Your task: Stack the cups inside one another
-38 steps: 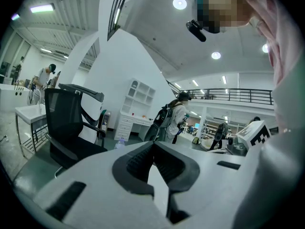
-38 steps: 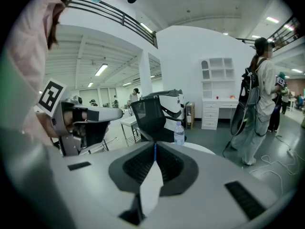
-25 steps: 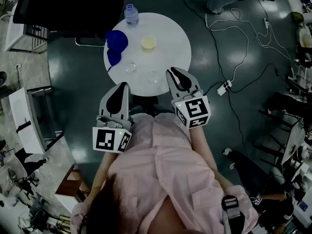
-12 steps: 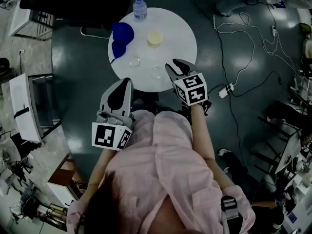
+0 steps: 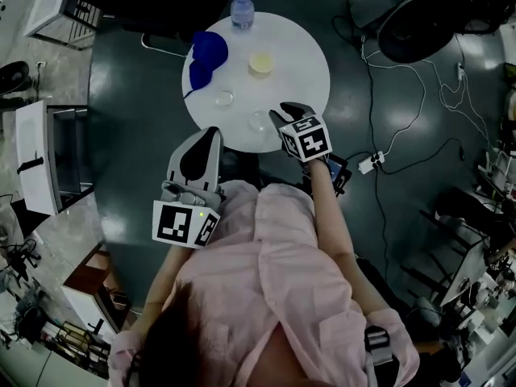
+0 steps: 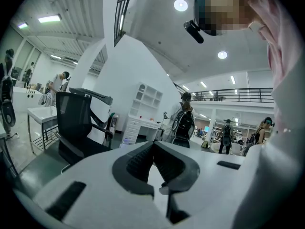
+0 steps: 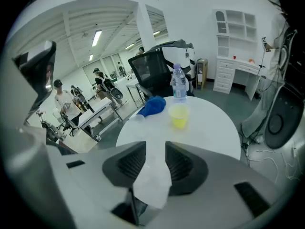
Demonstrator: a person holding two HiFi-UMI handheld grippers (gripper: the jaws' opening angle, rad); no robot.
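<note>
Right claw (image 5: pixel 284 111), jaws just opened wide and gripping nothing, with the clear cup (image 5: pixel 258 120) just beside it at 9 o'clock. Left claw (image 5: pixel 206 133) is closed, off the tabletop (image 5: pixel 310 63). Three cups in all: this one, a second clear cup (image 5: pixel 224 98), and a yellow cup (image 5: pixel 260 63).

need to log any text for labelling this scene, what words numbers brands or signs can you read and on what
Readable words, numbers or brands: none in any view.
Water bottle: any print on it is too small and blurred to read.
Left cube and right cube: black-and-white square marker patterns only, not text.
</note>
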